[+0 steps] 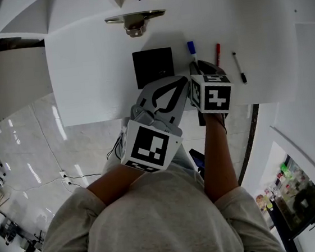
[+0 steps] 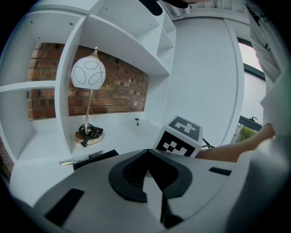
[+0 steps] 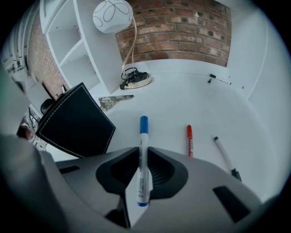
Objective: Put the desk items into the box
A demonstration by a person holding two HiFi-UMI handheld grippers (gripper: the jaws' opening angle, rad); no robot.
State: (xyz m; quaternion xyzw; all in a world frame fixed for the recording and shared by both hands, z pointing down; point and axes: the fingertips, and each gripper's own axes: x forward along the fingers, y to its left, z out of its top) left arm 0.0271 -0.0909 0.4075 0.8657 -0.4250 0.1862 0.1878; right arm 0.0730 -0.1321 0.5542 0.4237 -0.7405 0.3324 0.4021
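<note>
While it lies flat on the white counter (image 3: 182,98), the blue-capped white marker (image 3: 143,136) has its barrel pinched btwn the pads of the right tool (image 3: 142,169), cap pointing away. Black stitched box (image 3: 77,123) sits just left of it; red marker (image 3: 189,141) & black-tipped white pen (image 3: 224,157) lie to its right, apart. Left tool (image 2: 146,175) hangs clenched, empty, by the counter's front edge.

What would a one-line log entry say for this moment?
right tongs: closed on blue marker | left tongs: shut, empty | red marker, white pen: lying on desk | black box: beside blue marker
</note>
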